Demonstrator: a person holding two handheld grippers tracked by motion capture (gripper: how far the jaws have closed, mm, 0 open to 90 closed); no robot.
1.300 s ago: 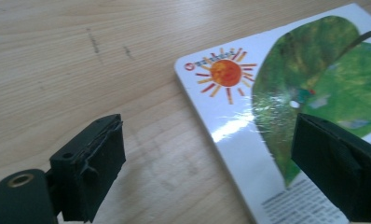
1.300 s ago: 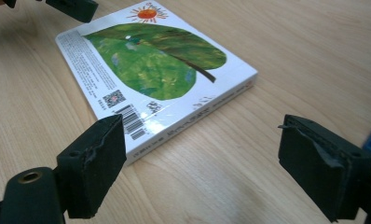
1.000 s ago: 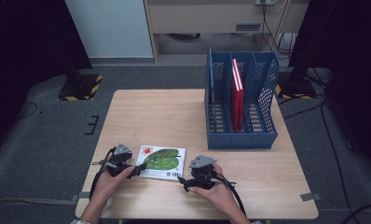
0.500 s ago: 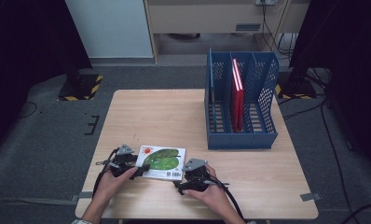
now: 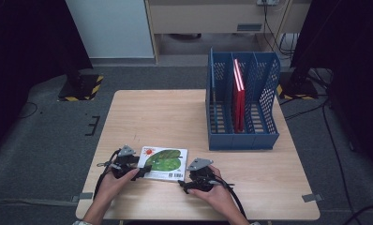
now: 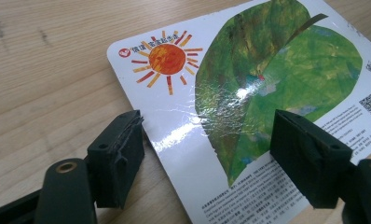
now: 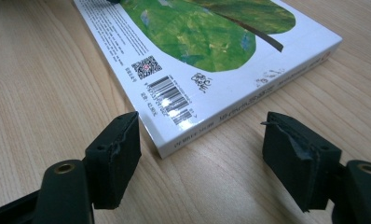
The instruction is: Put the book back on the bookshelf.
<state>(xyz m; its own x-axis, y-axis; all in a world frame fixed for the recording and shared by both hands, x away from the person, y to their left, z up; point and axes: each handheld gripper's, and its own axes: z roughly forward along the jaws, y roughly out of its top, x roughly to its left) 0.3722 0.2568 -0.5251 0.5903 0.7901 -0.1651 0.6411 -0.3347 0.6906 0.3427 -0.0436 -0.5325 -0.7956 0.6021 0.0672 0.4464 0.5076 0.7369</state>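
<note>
Picture book lay flat near table's front edge. Your left gripper and right gripper had just been narrowing, jaws apart, pressing nothing. Risk: glossy cover could slip from shallow corner bite.

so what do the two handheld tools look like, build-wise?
Both alike: the left tool and right tool have black bodies, a grey three-cornered plate on top and a black cable trailing back. Each has two blocky black jaws with worn pads and a brass-coloured pivot eyelet.
</note>
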